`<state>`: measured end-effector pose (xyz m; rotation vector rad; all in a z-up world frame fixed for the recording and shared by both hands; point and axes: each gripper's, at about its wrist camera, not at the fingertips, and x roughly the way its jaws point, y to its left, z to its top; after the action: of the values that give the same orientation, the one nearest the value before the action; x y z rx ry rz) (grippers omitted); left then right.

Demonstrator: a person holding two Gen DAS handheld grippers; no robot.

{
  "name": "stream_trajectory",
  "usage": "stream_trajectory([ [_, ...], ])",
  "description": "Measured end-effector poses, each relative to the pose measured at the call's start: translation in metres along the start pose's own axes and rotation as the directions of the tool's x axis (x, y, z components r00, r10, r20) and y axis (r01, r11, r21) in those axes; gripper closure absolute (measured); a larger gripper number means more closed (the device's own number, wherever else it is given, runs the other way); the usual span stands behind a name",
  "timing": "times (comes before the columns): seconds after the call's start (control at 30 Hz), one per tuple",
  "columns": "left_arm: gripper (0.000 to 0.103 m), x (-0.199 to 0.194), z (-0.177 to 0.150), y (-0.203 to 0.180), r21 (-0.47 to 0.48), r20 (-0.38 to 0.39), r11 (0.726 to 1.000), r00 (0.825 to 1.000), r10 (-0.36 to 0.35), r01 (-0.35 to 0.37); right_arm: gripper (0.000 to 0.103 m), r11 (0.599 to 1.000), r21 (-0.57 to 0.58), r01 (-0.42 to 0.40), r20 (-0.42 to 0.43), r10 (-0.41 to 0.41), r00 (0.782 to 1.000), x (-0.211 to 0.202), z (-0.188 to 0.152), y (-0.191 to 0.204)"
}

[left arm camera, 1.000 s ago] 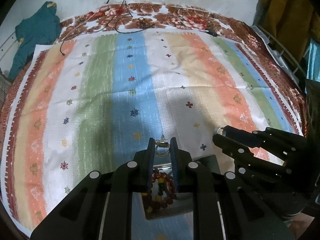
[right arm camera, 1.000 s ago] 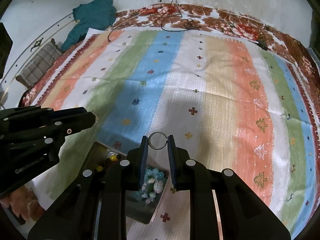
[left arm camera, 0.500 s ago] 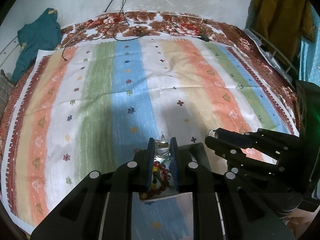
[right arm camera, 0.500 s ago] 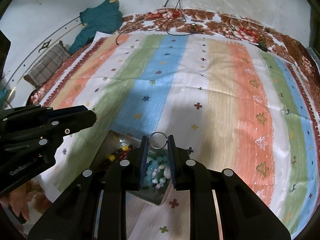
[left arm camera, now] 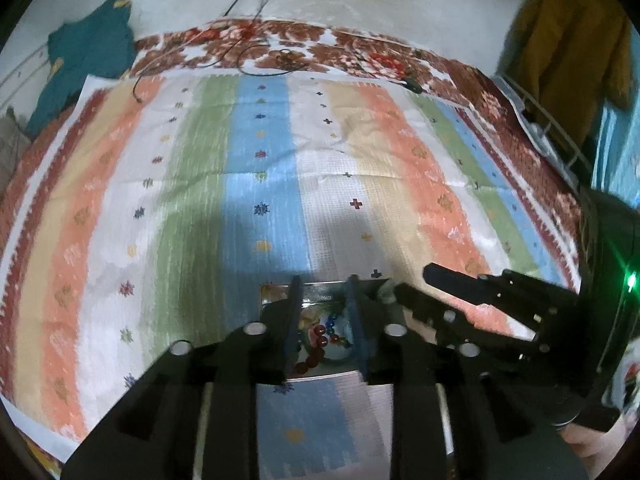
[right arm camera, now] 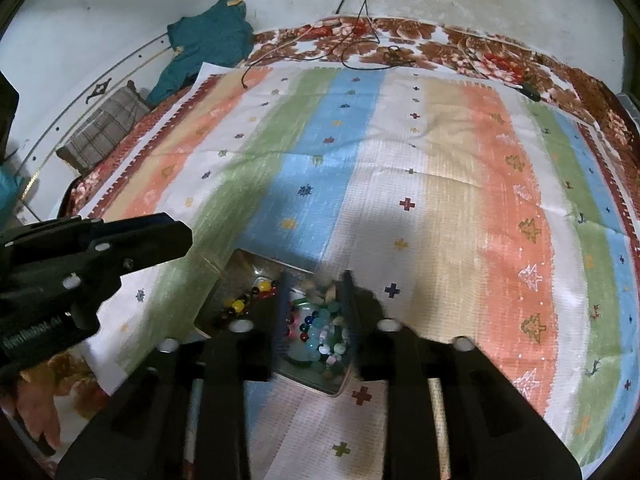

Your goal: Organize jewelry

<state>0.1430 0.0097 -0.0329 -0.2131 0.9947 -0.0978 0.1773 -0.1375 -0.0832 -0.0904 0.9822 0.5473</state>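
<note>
A clear jewelry box (right arm camera: 240, 276) lies on the striped cloth, under both grippers. It holds dark red and yellow beads (right arm camera: 244, 304) on its left and pale green and blue beads (right arm camera: 320, 332) on its right. My left gripper (left arm camera: 322, 284) is open over the red bead string (left arm camera: 316, 344), with nothing between its fingers. My right gripper (right arm camera: 314, 280) is open over the pale beads and is also empty. The frames are blurred, so the small ring and earring cannot be made out in the box. The right gripper also shows in the left wrist view (left arm camera: 440, 280).
The striped cloth (right arm camera: 440, 184) covers a bed with a floral sheet (right arm camera: 440, 36). Black cables (right arm camera: 360, 40) lie at the far edge. A teal garment (right arm camera: 208, 44) and a checked cushion (right arm camera: 104, 128) sit at the far left. A yellow garment (left arm camera: 568, 32) hangs at the right.
Both grippers came down toward the box and opened. The earring that the left one held and the ring that the right one held are gone from between the fingers.
</note>
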Motion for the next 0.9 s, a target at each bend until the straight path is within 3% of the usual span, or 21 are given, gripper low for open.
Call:
stream_trajectory([
  [0.5,0.061,-0.013,-0.019,0.003,0.022,0.008,0.999,0.999,0.038,-0.038,0.044,0.999,0.023,0.030,0.060,-0.032,0.998,-0.031,-0.016,-0.010],
  [0.57,0.053,-0.017,-0.024,0.002,0.036,0.014,0.998,0.999,0.042,-0.043,0.040,0.999,0.021,0.039,0.072,-0.041,0.997,-0.037,-0.020,-0.010],
  [0.7,0.049,-0.026,-0.034,0.000,0.056,0.033,0.997,0.998,0.051,-0.053,0.036,0.999,0.014,0.049,0.088,-0.050,0.995,-0.045,-0.028,-0.010],
  [0.9,0.030,-0.035,-0.047,-0.005,0.086,0.056,0.994,0.997,0.059,-0.064,0.028,0.998,0.007,0.063,0.109,-0.063,0.992,-0.056,-0.040,-0.009],
])
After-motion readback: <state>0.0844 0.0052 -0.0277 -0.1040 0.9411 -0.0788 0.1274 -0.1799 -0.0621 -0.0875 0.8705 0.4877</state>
